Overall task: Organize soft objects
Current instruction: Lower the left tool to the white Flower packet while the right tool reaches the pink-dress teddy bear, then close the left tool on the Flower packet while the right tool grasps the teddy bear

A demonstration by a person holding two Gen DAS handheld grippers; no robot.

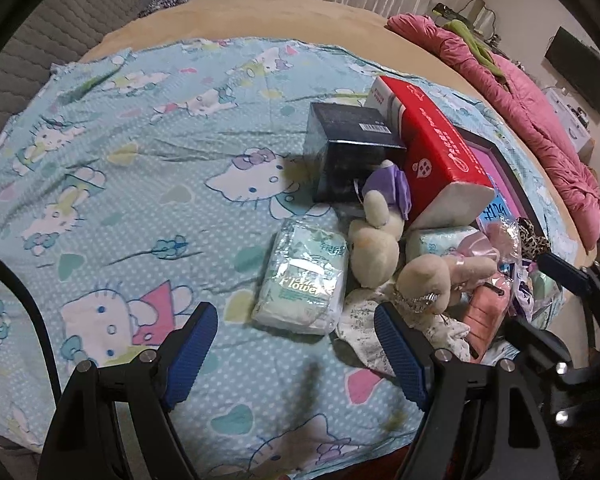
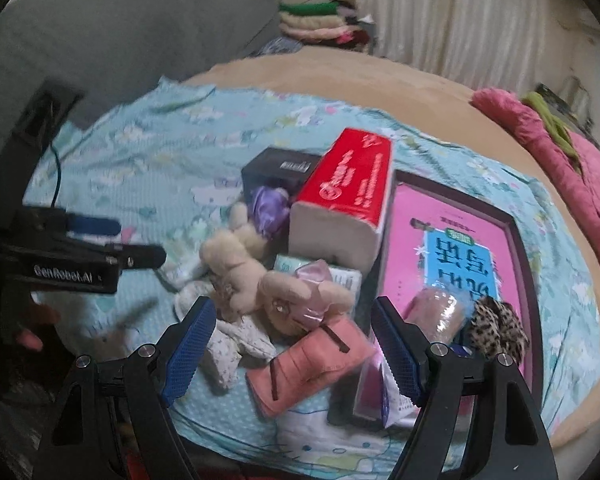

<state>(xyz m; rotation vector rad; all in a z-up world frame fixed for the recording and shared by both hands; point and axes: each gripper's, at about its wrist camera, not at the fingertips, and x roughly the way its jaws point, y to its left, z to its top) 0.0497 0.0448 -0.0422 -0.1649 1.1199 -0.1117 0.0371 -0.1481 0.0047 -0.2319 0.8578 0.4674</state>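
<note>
While both tools hang above the bed, neither grips anything: the left tool (image 1: 296, 344) has its blue pads spread wide over the light-blue cartoon-cat sheet (image 1: 140, 160), and the right tool (image 2: 294, 344) is likewise released, its jaws parted above the pile.

In the left wrist view, a green-and-white tissue pack (image 1: 302, 280) lies flat on the sheet at about 12 o'clock from the left tool, just beyond its fingertips. At 1 o'clock from it sits a cream plush toy with a purple bow (image 1: 376, 232), touching a second cream plush with a pink ribbon (image 1: 440, 276). Behind them stand a black box (image 1: 348, 156) and, leaning on it at 2 o'clock, a red-and-white tissue pack (image 1: 432, 148).

In the right wrist view, a folded salmon-pink cloth (image 2: 308, 364) lies between the right tool's pads, at 12 o'clock and close in. A white floral cloth (image 2: 228, 344) lies at 10 o'clock beside the left pad. A leopard-print scrunchie (image 2: 496, 328) rests at 2 o'clock on a pink book (image 2: 420, 216) in a dark frame. A pink quilt (image 2: 560, 160) is heaped along the bed's far right edge, well apart from the pile.
</note>
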